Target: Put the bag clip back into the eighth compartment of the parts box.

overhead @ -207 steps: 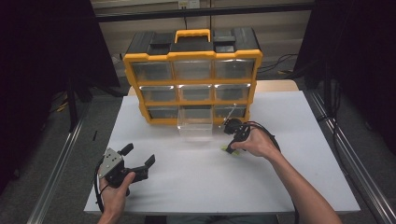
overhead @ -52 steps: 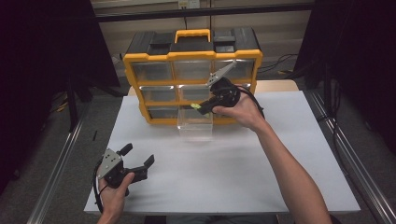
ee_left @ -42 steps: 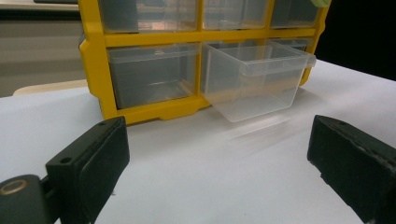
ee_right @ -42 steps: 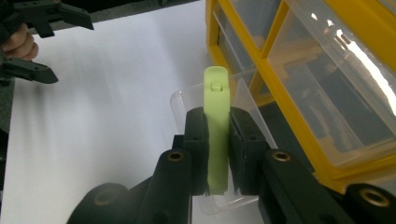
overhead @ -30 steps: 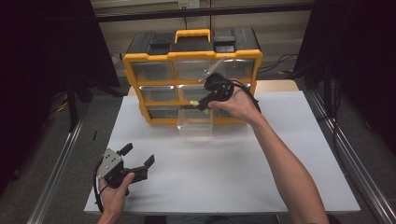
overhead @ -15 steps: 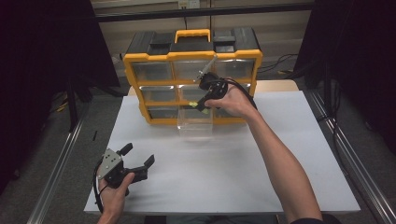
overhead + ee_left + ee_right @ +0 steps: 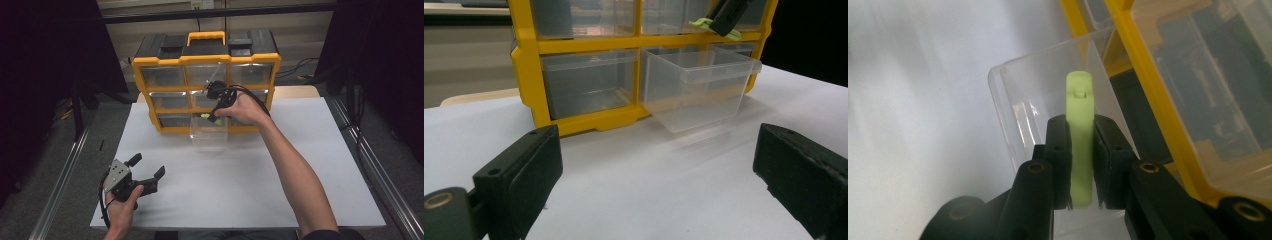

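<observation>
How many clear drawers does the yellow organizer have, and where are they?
9: a three-by-three grid in the organizer. Eight sit closed; the bottom-middle drawer is pulled out onto the table. The right gripper partly covers some.

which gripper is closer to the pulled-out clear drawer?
Right. The right gripper, shut on a green piece, is over the clear drawer; the left gripper sits open near the table's front-left.

No readable text, label, brand, number or sign: none on yellow drawer organizer (image 7: 205, 85), clear drawer (image 7: 696, 87), green piece (image 7: 1080, 135).
</observation>
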